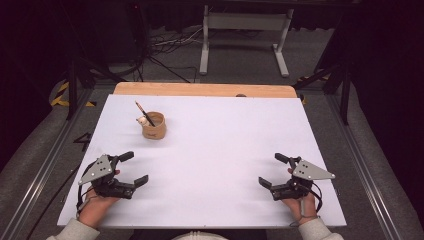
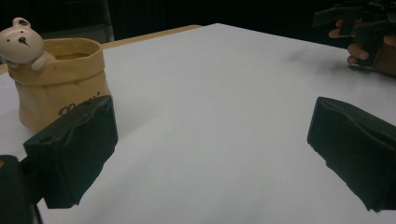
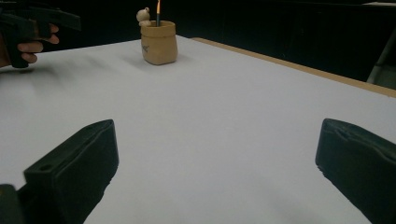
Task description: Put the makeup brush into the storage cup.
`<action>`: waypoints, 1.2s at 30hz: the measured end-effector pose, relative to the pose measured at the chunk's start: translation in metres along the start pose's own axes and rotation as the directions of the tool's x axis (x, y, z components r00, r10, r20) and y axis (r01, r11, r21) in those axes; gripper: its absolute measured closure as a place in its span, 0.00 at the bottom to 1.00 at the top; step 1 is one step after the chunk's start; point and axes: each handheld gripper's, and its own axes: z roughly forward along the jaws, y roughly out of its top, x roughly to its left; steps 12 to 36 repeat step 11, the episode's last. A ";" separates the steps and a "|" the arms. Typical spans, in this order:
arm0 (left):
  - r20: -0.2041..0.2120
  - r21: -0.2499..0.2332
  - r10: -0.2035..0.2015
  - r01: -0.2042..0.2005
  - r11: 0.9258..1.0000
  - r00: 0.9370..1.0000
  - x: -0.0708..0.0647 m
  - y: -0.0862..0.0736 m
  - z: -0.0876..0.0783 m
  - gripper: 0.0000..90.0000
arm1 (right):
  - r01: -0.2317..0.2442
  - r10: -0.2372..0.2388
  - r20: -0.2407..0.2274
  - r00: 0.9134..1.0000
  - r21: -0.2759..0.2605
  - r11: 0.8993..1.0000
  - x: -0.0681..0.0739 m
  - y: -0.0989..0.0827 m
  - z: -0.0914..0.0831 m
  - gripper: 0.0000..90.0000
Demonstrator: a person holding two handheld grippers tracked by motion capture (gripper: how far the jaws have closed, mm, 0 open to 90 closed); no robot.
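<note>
A tan bag-shaped cup (image 1: 153, 126) with a small white bear figure on its rim stands on the white table (image 1: 215, 145) at the back left. A pencil (image 1: 144, 112) leans out of it, tip up to the left. The left gripper view has the cup (image 2: 58, 81) close at its left, and the right gripper view has the cup (image 3: 159, 42) far off with the pencil (image 3: 158, 11) upright. My left gripper (image 1: 135, 168) rests near the front left edge, open and empty. My right gripper (image 1: 272, 170) rests near the front right, open and empty.
A wooden strip (image 1: 205, 89) runs along the table's far edge. Beyond it stand a white frame's legs (image 1: 242, 37) and cables on the grey floor. Metal rails flank both sides of the table.
</note>
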 end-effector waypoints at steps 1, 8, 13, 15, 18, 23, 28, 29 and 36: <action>0.001 0.000 -0.012 0.012 1.000 1.000 0.001 0.000 0.000 0.03 | 0.000 0.000 0.000 1.000 0.000 1.000 0.000 0.000 0.000 0.00; 0.004 -0.007 -0.017 0.017 1.000 1.000 0.001 0.000 0.000 0.02 | 0.001 -0.001 0.001 1.000 -0.004 1.000 0.000 0.000 -0.001 0.00; 0.008 -0.010 -0.022 0.022 1.000 1.000 0.001 0.000 0.000 0.02 | 0.005 -0.005 0.001 1.000 -0.012 1.000 0.000 0.001 -0.002 0.00; 0.008 -0.010 -0.022 0.022 1.000 1.000 0.001 0.000 0.000 0.02 | 0.005 -0.005 0.001 1.000 -0.012 1.000 0.000 0.001 -0.002 0.00; 0.008 -0.010 -0.022 0.022 1.000 1.000 0.001 0.000 0.000 0.02 | 0.005 -0.005 0.001 1.000 -0.012 1.000 0.000 0.001 -0.002 0.00; 0.008 -0.010 -0.022 0.022 1.000 1.000 0.001 0.000 0.000 0.02 | 0.005 -0.005 0.001 1.000 -0.012 1.000 0.000 0.001 -0.002 0.00; 0.008 -0.010 -0.022 0.022 1.000 1.000 0.001 0.000 0.000 0.02 | 0.005 -0.005 0.001 1.000 -0.012 1.000 0.000 0.001 -0.002 0.00; 0.008 -0.010 -0.022 0.022 1.000 1.000 0.001 0.000 0.000 0.02 | 0.005 -0.005 0.001 1.000 -0.012 1.000 0.000 0.001 -0.002 0.00; 0.008 -0.010 -0.022 0.022 1.000 1.000 0.001 0.000 0.000 0.02 | 0.005 -0.005 0.001 1.000 -0.012 1.000 0.000 0.001 -0.002 0.00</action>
